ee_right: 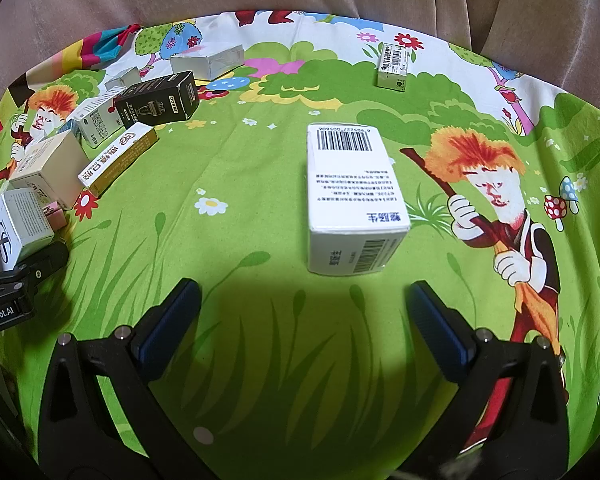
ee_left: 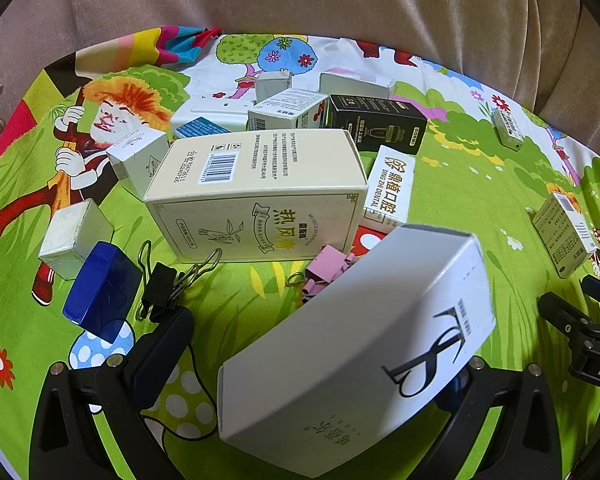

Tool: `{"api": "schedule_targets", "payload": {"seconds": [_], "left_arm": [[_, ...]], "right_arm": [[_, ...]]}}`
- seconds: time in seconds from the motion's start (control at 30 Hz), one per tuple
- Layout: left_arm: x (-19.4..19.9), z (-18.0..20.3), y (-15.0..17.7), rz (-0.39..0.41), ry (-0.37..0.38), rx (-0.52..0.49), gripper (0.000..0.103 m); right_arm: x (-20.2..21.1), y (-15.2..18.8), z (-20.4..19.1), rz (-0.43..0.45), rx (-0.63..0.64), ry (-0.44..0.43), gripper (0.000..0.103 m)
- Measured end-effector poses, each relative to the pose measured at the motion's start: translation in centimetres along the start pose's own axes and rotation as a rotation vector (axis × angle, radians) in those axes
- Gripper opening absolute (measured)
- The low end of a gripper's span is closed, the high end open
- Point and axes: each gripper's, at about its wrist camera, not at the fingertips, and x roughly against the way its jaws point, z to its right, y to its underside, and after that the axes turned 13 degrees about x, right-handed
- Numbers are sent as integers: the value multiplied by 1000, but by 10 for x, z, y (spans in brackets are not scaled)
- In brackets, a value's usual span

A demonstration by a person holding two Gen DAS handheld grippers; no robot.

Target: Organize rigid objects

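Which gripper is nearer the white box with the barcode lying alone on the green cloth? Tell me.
Right. The right gripper is open just short of the white barcode box, fingers aimed at it. The left gripper is off to the side by the pile, holding a white carton.

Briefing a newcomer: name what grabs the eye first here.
The white box with the black logo fills the left wrist view, lying tilted between the left gripper's spread fingers. Behind it, a large cream box tops a cluster of cartons. Ahead of the open right gripper, a lone white barcoded box lies on the bright cartoon cloth.
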Motion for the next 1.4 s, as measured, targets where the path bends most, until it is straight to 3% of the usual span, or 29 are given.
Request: {"api": "schedule_targets", "payload": {"seconds": [0.47,0.73,1.07,1.17,1.4], "left_arm": [[0,0,0,0,0,0,103],[1,3,2,-10,-20,21,103],[-31,46,-31,-42,96,-149,103],[-36,49,-39,-88,124,-205,103],[-7,26,-5,-68,185,-250,103]], "right_arm": [[-1,-2,1,1,1,-4,103],[5,10,11,15,83,-61,103],[16,33,40,17,96,-73,103],[16,33,40,17,98,-74,103],[16,33,41,17,98,-73,103]]}}
